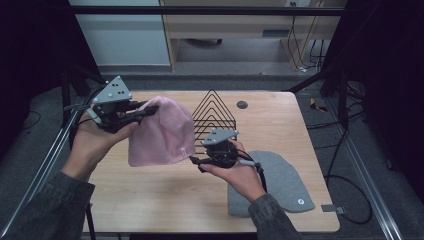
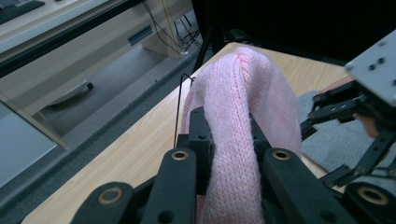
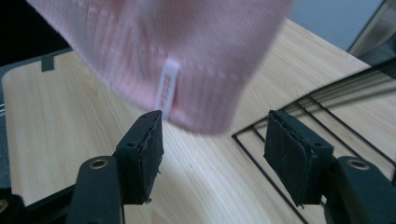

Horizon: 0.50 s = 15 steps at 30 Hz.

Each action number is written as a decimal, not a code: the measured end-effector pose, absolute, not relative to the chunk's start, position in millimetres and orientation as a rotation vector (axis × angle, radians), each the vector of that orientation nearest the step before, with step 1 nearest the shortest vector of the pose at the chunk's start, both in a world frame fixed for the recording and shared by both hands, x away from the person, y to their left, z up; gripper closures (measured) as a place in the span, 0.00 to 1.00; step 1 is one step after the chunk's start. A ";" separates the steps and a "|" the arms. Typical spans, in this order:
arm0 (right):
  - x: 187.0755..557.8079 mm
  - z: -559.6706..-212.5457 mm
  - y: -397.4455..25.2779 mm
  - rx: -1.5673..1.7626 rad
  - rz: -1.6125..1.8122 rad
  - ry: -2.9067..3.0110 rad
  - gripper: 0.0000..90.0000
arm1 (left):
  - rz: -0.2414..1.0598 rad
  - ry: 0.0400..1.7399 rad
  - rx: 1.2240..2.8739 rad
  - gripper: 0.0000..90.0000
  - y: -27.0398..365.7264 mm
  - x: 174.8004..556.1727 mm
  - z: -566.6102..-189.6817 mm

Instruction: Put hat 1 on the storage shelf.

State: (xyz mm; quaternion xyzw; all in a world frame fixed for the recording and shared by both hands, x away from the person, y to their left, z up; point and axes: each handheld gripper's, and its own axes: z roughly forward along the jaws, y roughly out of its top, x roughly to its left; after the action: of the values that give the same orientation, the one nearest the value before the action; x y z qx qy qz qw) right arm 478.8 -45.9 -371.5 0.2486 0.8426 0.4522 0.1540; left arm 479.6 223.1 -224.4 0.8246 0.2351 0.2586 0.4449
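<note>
Clearly held aloft for a handover or a two-point grip: pink knit beanie (image 1: 161, 132) hanging above the wooden table (image 1: 150, 195), clear of its surface, just left of the black wire rack (image 1: 214, 114). Pinched at the crown end by the left gripper (image 1: 145, 111), jaws pressed together on a bunched ridge of knit, seen up close in the left gripper view as the fabric (image 2: 243, 140) squeezed between the two black jaws. Gripped high and to one side, probably so that the body drapes free and the open hem swings toward the other hand.

Right gripper (image 1: 196, 162) waiting just below the hem corner, jaws spread wide and holding nothing; in the right gripper view, the hem edge with its small white label (image 3: 166, 88) hanging just above and between the open pads (image 3: 150, 156), left pad nearly touching the fabric. Likely poised to close on that hem.

Long axis running diagonally in the high view: crown up and to the left at the left gripper, hem down and to the right, opening facing the right gripper. Label near the lower right edge.

Grey beanie (image 1: 280, 182) lying flat on the table by the right forearm, untouched, well apart from the pink one.
</note>
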 end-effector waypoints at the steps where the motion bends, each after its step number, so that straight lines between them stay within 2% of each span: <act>1: 484.8 -368.1 -39.4 0.709 1.302 2.439 0.41 | 0.634 0.577 2.044 0.88 224.1 480.7 -223.2; 3: 490.6 -366.0 -35.4 0.710 1.309 2.448 0.44 | 0.618 0.578 2.023 0.88 224.6 482.1 -222.0; 5: 495.5 -364.1 -33.3 0.694 1.329 2.464 0.51 | 0.612 0.574 2.009 0.88 225.6 483.7 -220.6; 6: 497.9 -363.3 -32.6 0.690 1.336 2.469 0.58 | 0.603 0.578 1.997 0.88 225.8 485.0 -220.3; 7: 497.9 -363.3 -32.6 0.690 1.336 2.469 0.58 | 0.601 0.579 1.990 0.88 226.2 486.6 -219.8; 8: 502.8 -360.5 -32.5 0.663 1.350 2.471 0.72 | 0.600 0.582 1.988 0.88 226.5 488.6 -219.4; 10: 506.3 -355.9 -35.5 0.658 1.373 2.466 0.84 | 0.601 0.595 1.974 0.88 228.4 493.5 -218.1; 12: 510.5 -350.9 -40.1 0.657 1.384 2.466 0.89 | 0.580 0.609 1.956 0.88 231.4 501.3 -216.1; 15: 515.0 -344.1 -45.3 0.654 1.381 2.467 0.89 | 0.560 0.635 1.924 0.88 232.1 515.8 -212.9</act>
State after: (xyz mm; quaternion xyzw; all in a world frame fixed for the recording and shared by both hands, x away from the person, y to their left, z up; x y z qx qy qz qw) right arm 515.0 -45.3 -344.1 0.2239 0.8440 0.4726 0.1195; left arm 515.8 232.1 -212.9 0.7945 0.2621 0.2311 0.4966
